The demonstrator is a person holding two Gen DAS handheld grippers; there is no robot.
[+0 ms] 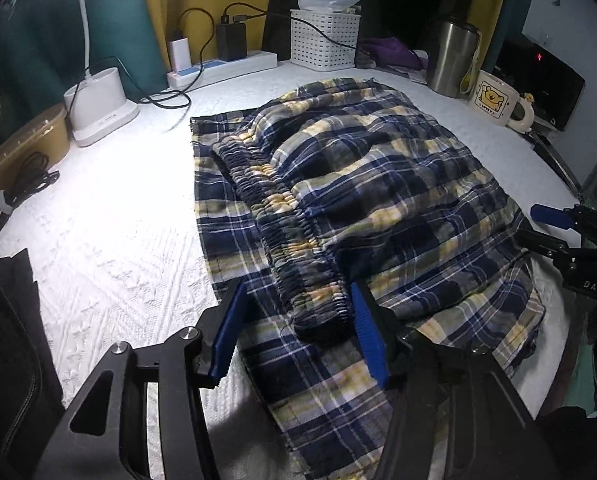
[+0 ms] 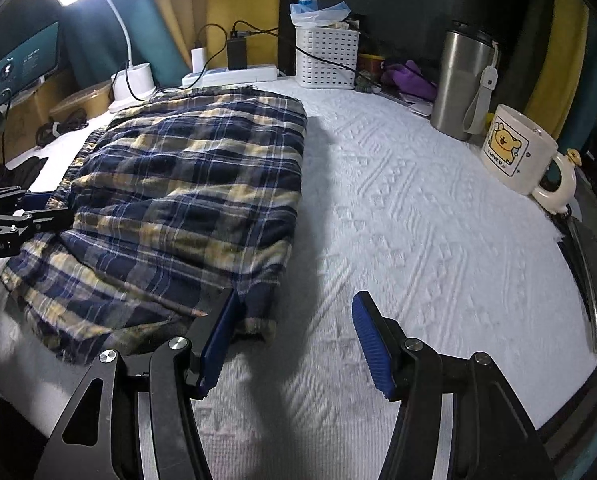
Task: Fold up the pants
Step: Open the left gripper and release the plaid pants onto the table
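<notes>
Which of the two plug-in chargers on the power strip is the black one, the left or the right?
The right one: the black charger stands taller on the power strip, right of the smaller white charger.

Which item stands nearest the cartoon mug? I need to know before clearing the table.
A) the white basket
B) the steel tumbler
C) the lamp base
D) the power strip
B: the steel tumbler stands right beside the mug at the table's right rear, while the basket sits farther left.
</notes>
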